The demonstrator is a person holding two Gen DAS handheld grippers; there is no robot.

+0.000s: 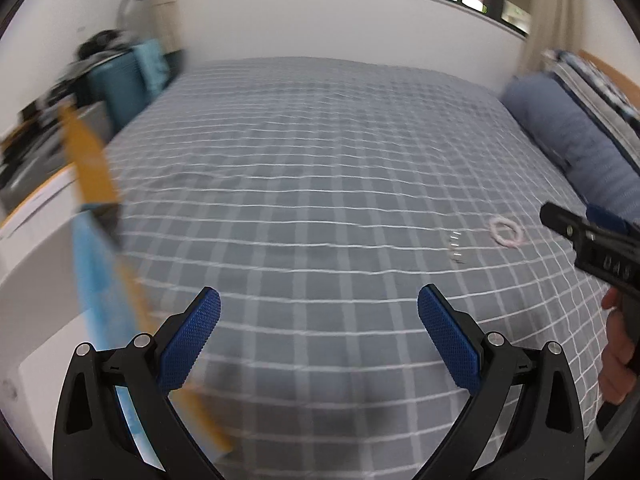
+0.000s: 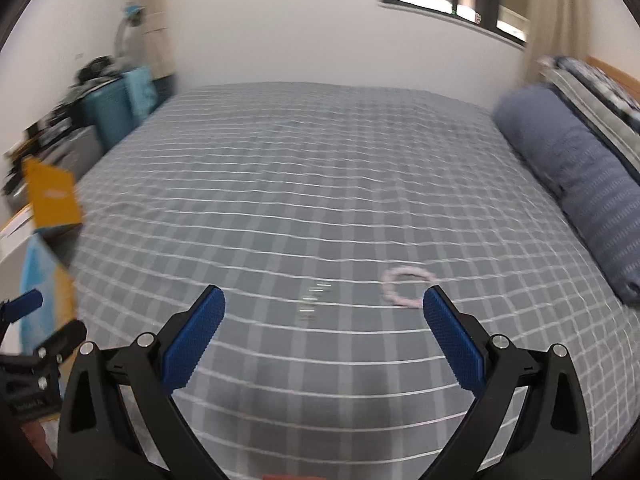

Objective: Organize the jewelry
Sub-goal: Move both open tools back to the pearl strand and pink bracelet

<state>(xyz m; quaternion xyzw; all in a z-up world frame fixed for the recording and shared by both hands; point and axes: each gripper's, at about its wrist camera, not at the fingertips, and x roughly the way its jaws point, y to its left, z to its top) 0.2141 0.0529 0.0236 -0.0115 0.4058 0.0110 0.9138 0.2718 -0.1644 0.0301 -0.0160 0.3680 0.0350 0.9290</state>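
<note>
While my right gripper (image 2: 324, 300) stands wide with its knobbly blue pads (image 2: 454, 344) over the checked bedcover (image 2: 280, 200), I see the pink bead ring (image 2: 406, 287) lying beside its right finger, and only the left wrist view shows my wide-open left gripper (image 1: 319, 300).

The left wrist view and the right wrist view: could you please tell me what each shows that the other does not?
Only the left wrist view shows a hand holding the right gripper's handle.

Only the right wrist view shows the left gripper's blue fingertip.

Both show the pink beaded bracelet, the small blurred silver pieces, the grey checked bedspread and the orange box.
</note>
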